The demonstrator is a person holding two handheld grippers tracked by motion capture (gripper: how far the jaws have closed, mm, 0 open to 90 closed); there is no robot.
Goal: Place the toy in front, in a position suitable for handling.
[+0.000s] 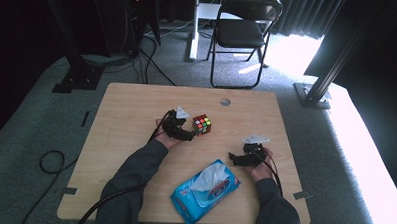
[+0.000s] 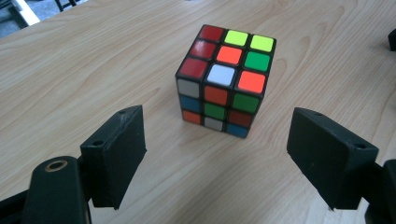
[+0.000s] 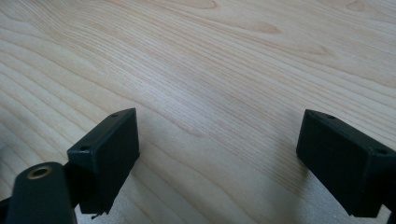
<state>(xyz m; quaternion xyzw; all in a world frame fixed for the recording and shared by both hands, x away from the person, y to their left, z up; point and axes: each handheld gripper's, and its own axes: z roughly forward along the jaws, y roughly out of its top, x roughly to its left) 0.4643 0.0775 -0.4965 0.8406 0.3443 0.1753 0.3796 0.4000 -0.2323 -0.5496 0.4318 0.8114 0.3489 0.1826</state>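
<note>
A scrambled cube (image 2: 223,79) with black edges sits upright on the wooden bench (image 1: 136,120), its top mixing red, orange, yellow-green, green and one white square. The left gripper (image 2: 215,158) has its fingers spread wide, just short of the cube and empty. The right gripper (image 3: 219,163) is likewise wide open over bare wood.

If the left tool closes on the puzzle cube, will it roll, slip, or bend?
The puzzle cube sits flat on the wooden table, so it probably will not roll. Its glossy stickers may slip slightly. It looks rigid, though its layers could twist. The left tool is open before it.
</note>
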